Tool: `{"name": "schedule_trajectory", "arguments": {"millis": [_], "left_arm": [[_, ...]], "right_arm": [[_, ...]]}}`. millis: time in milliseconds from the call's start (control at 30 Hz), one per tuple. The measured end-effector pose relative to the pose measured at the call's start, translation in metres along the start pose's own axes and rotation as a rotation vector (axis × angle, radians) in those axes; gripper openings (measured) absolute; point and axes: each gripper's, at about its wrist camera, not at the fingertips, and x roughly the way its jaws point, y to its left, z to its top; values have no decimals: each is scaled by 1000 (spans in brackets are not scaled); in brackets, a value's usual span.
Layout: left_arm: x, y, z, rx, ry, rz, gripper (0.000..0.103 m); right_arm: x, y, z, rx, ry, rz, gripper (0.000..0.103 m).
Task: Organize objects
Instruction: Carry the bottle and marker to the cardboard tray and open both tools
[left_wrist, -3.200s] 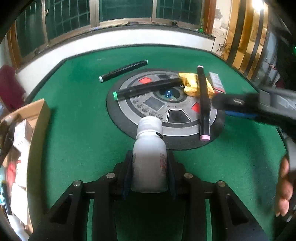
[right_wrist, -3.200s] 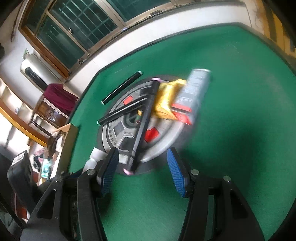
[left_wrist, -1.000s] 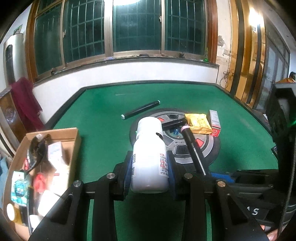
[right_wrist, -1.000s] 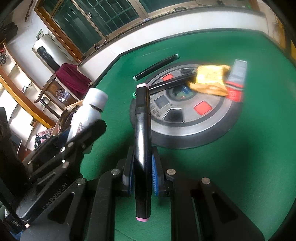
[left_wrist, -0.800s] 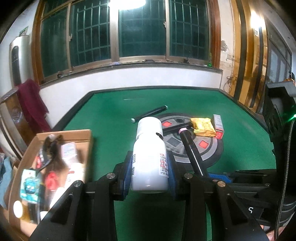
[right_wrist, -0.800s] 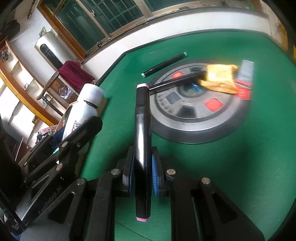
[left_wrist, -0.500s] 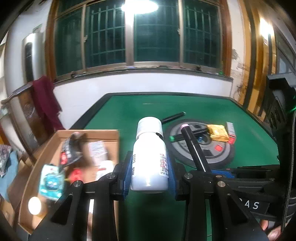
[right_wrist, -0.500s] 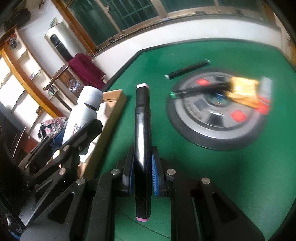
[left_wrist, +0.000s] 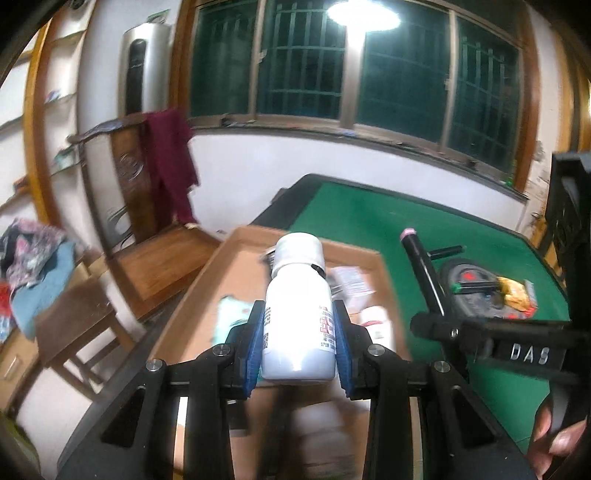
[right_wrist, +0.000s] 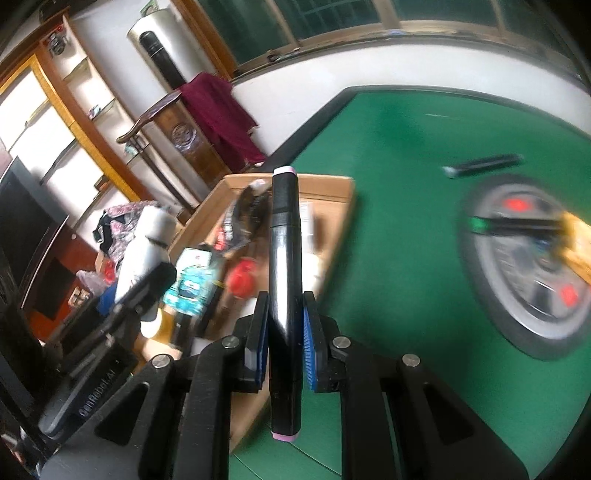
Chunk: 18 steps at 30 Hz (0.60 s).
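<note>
My left gripper (left_wrist: 298, 347) is shut on a white pill bottle (left_wrist: 298, 317) and holds it upright above the cardboard box (left_wrist: 236, 258). My right gripper (right_wrist: 284, 343) is shut on a black marker with pink ends (right_wrist: 283, 280), held over the box's near edge (right_wrist: 343, 221). In the left wrist view the marker (left_wrist: 421, 266) and right gripper (left_wrist: 480, 332) show at the right. In the right wrist view the bottle (right_wrist: 144, 251) and left gripper show at the left.
The box holds several packets and small items (right_wrist: 192, 280). On the green table (right_wrist: 399, 206) sits a round grey disc (right_wrist: 532, 273) with a green-capped marker (right_wrist: 517, 223) and a yellow packet (right_wrist: 580, 243); another black marker (right_wrist: 484, 164) lies beyond. A wooden chair with red cloth (left_wrist: 166, 162) stands left.
Both grippers have swung left from the disc to above the cardboard box, carrying the bottle and the marker. The right gripper, open 3.2 s ago, has closed on the marker.
</note>
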Motion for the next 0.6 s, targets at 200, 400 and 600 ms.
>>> {"name": "schedule_trajectory", "arguments": {"millis": [200,400,600], "left_arm": [[18,19,-14,-29,54,13,30],[22,26,-17,-32,69,9,30],[26,32,-20,-40,84,13,30]], "right_arm": [[41,26,11,-12,59,11,13],[70,35,8,-23,108,-20,13],[78,43,6,-57,111,-62,13]]}}
